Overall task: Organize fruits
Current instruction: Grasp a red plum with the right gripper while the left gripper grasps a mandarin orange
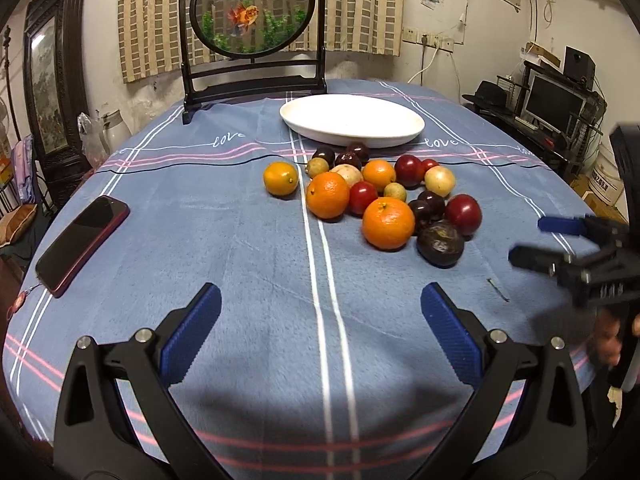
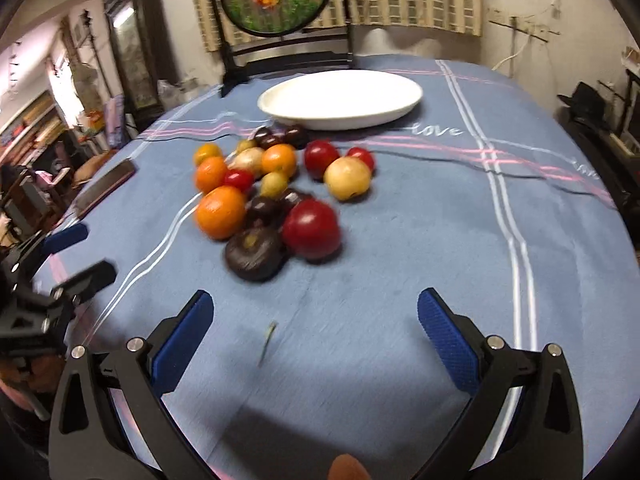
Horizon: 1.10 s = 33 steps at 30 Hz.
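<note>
- A white oval plate [image 1: 352, 120], smooth and shallow, sits on a soft blue tablecloth [image 1: 240, 248] striped in white and pink; nothing lies in the plate.
- Just in front of the plate, touching none of its rim, the fruit pile [image 1: 380, 196] rests on the cloth: round oranges with dimpled skin, glossy red plums, small dark purple fruits and pale yellow-green ones.
- At the pile's near edge, farthest from the plate, a large orange [image 1: 388, 223] touches a dull, wrinkled dark purple fruit [image 1: 440, 243]; a red plum [image 1: 463, 214] sits just behind that dark fruit.
- One orange [image 1: 281, 178] lies slightly apart, left of the pile.
- The left gripper [image 1: 320, 334] hovers over bare cloth well short of the plate, its blue ribbed pads spread wide and holding nothing.
- The right gripper [image 2: 314, 338] is likewise wide apart and empty, near the dark fruit [image 2: 256, 254] and plum [image 2: 311, 229].
- Only the left wrist view shows clearly a dark phone [image 1: 82, 244] in a red case, far left of the plate; the right view blurs it.
- The right wrist view is motion-blurred, and shows a small thin scrap on the cloth between its fingers.
- Behind the plate stands a round goldfish screen [image 1: 252, 8] in a dark wooden frame.
</note>
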Tool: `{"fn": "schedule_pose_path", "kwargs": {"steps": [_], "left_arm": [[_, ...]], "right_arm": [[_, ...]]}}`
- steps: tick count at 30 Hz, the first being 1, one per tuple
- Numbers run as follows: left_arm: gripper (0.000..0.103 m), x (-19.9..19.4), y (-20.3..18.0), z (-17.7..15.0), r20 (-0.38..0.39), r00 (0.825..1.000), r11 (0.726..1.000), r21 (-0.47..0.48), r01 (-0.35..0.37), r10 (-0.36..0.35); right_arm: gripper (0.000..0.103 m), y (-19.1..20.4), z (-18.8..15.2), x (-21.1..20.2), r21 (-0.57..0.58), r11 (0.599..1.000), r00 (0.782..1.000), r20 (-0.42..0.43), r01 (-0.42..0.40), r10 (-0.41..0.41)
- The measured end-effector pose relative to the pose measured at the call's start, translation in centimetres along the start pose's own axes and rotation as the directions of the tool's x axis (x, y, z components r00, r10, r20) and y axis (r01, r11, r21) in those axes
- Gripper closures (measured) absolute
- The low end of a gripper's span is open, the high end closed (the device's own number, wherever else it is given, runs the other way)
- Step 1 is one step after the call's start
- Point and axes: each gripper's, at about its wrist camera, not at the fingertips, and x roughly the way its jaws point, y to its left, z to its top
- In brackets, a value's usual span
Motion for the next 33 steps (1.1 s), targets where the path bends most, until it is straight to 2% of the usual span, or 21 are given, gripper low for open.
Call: {"fn": "schedule_pose_path", "kwargs": {"steps": [2,4,7,12,14,15,17,20,22,24,26,31,33], "left_arm": [[0.002,0.5,0.2,0.4,0.005,1.000,1.000,0.000,0.015,-0.015],[0.002,1.0,0.3,0.7,0.003,0.999,0.999,0.006,0.036,-0.036],[0.002,1.9,0.1,1.3,-0.018,0.999,0.998,0.025,0.050,-0.050],[0.002,3.3,0.0,2.1,-0.041,0.995,0.995,0.011,0.096,-0.095],[0.002,3.8,0.1,2.4,-0.049,0.992,0.993,0.002,0.117,-0.117],[0.002,4.0,0.0,2.6,-0.052,0.991,0.992,0.001,0.122,-0.122],[0.002,4.3,-0.4,2.9,-0.056,0.989,0.990,-0.002,0.138,-0.138],[0.008,5.0,-1.0,3.6,-0.062,0.983,0.985,-0.007,0.171,-0.171],[0.016,5.7,-1.4,4.0,-0.077,0.980,0.983,-0.011,0.183,-0.183],[0.028,6.6,-1.7,4.6,-0.099,0.975,0.980,-0.028,0.196,-0.198],[0.034,7.5,-1.8,5.0,-0.121,0.970,0.977,-0.051,0.205,-0.209],[0.038,8.9,-2.5,5.3,-0.158,0.958,0.970,-0.085,0.227,-0.238],[0.045,9.5,-2.7,5.2,-0.172,0.955,0.970,-0.086,0.229,-0.241]], "right_arm": [[0.003,-0.2,1.0,0.7,-0.006,1.000,1.000,-0.006,-0.016,0.016],[0.009,-0.5,2.0,1.7,0.009,0.999,0.998,-0.037,-0.051,0.051],[0.024,-0.9,2.9,3.6,0.043,0.997,0.993,-0.092,-0.072,0.075],[0.033,-1.9,3.4,5.2,0.109,0.985,0.983,-0.115,-0.132,0.144],[0.042,-2.1,3.7,5.7,0.115,0.982,0.979,-0.120,-0.151,0.165],[0.051,-2.3,3.8,5.8,0.125,0.977,0.975,-0.120,-0.174,0.189],[0.058,-2.5,3.8,5.9,0.136,0.967,0.966,-0.118,-0.215,0.232],[0.060,-2.5,3.8,5.9,0.121,0.967,0.967,-0.101,-0.223,0.235],[0.060,-2.9,3.7,6.0,0.137,0.960,0.963,-0.086,-0.242,0.255],[0.060,-3.3,3.6,5.9,0.153,0.953,0.959,-0.075,-0.262,0.275],[0.060,-3.3,3.5,5.8,0.144,0.955,0.959,-0.072,-0.261,0.273],[0.060,-3.4,3.5,5.5,0.140,0.953,0.958,-0.063,-0.269,0.279],[0.060,-3.6,3.5,5.5,0.146,0.952,0.958,-0.061,-0.269,0.280]]}}
